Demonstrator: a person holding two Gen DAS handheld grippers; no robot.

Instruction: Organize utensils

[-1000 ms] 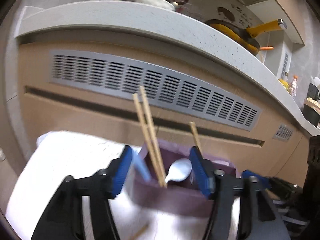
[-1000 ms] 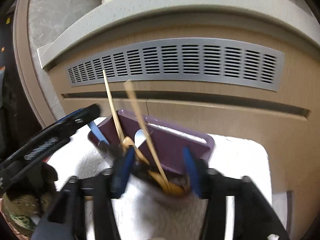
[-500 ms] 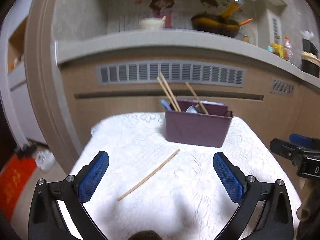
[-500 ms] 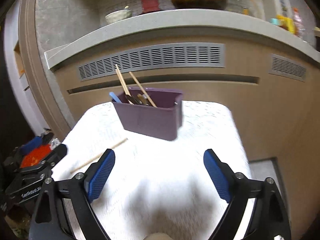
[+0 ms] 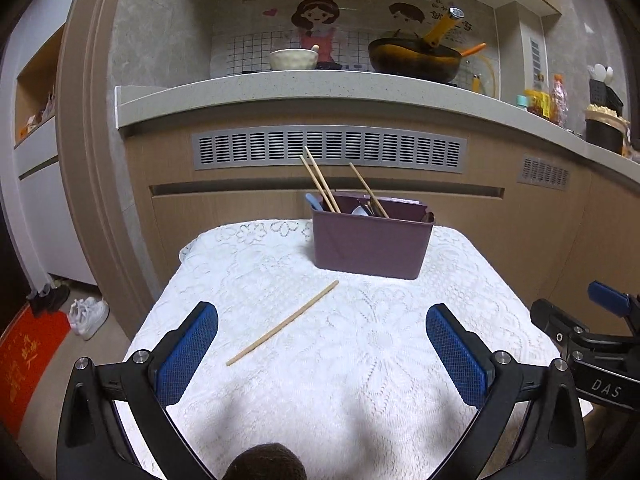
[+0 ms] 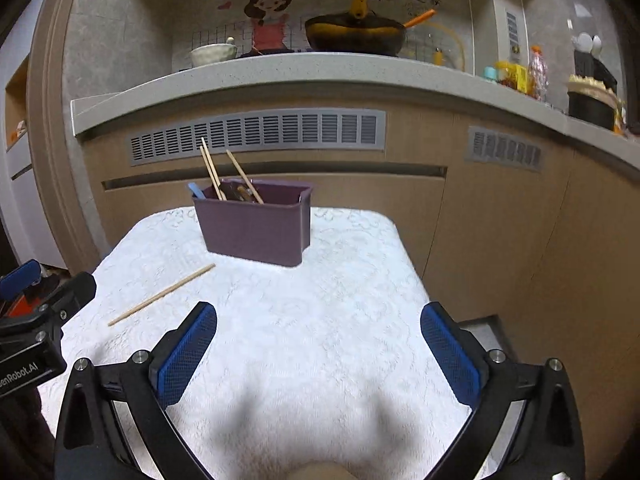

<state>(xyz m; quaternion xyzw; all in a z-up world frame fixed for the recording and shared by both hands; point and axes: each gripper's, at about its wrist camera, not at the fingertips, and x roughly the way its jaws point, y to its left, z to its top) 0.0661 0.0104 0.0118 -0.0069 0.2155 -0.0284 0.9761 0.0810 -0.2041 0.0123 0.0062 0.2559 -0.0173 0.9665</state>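
Note:
A purple utensil bin [image 5: 370, 242] stands at the far side of a table with a white lace cloth [image 5: 360, 360]; it also shows in the right wrist view [image 6: 256, 228]. Three chopsticks [image 5: 320, 184], a spoon and a blue handle stick out of it. One loose wooden chopstick [image 5: 282, 324] lies on the cloth in front of the bin, left of centre; it also shows in the right wrist view [image 6: 162, 294]. My left gripper [image 5: 322, 348] is open and empty above the near cloth. My right gripper [image 6: 318, 346] is open and empty, to the right of the left one.
A wood-fronted kitchen counter [image 5: 320, 88] with a grey vent rises right behind the table. A bowl, a yellow-handled pan and jars stand on it. Shoes [image 5: 88, 316] and a red mat lie on the floor at the left. The table edge drops off at the right [image 6: 416, 272].
Both grippers have pulled back from the bin toward the near side of the table and opened wide. The loose chopstick on the cloth has come into view.

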